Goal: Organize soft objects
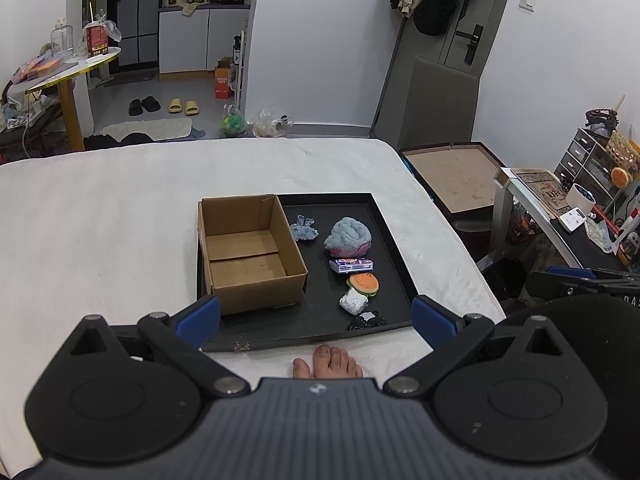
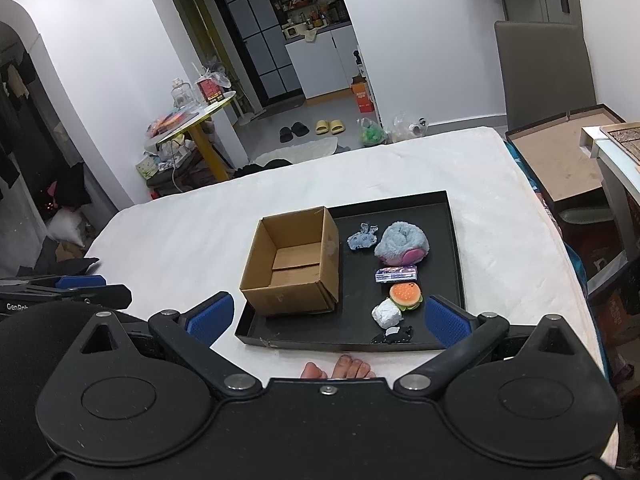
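Soft toys lie in a column along the right side of the tray (image 1: 394, 248), which rests on the bed; the box (image 1: 250, 252) fills its left half and is empty. Both tools, left (image 1: 316, 316) and right (image 2: 328, 314), hover off the near edge, fingers apart and holding nothing. Nearest item: the black piece (image 2: 394, 335), closest to the right tool.

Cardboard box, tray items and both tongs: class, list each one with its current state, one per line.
Cardboard box: open, empty, on the tray.
Black tray: flat on the bed.
Blue plush: loose on the tray.
Burger toy: loose on the tray.
Left tongs: open, empty.
Right tongs: open, empty.
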